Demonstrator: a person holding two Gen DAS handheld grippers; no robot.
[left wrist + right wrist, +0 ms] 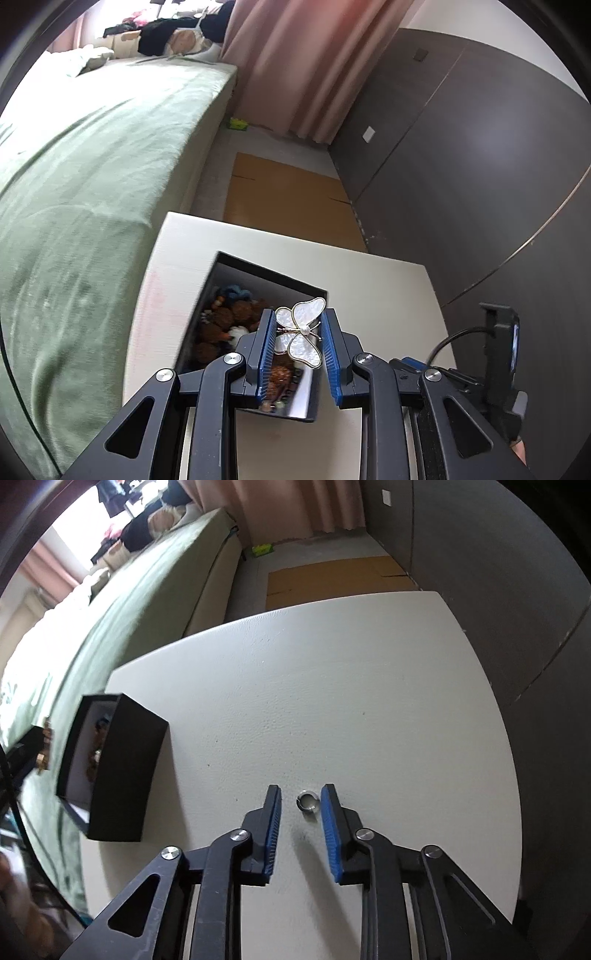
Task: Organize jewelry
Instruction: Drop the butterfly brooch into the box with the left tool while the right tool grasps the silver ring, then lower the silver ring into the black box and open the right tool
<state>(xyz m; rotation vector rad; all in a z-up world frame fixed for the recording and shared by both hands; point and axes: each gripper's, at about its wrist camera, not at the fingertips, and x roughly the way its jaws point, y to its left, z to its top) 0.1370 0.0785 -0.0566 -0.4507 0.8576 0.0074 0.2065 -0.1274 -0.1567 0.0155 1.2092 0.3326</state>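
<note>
Two steps are in hand: a butterfly brooch (300,336) is pinched by the left tool (298,332) over the black box (236,291); release is called for. A ring (307,800) on the worktop (332,701) is straddled by the open, empty right tool (301,803); closing is called for.

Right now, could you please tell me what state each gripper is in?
Left gripper: shut on the butterfly brooch, above the black box.
Right gripper: open, its fingers either side of the silver ring.
</note>
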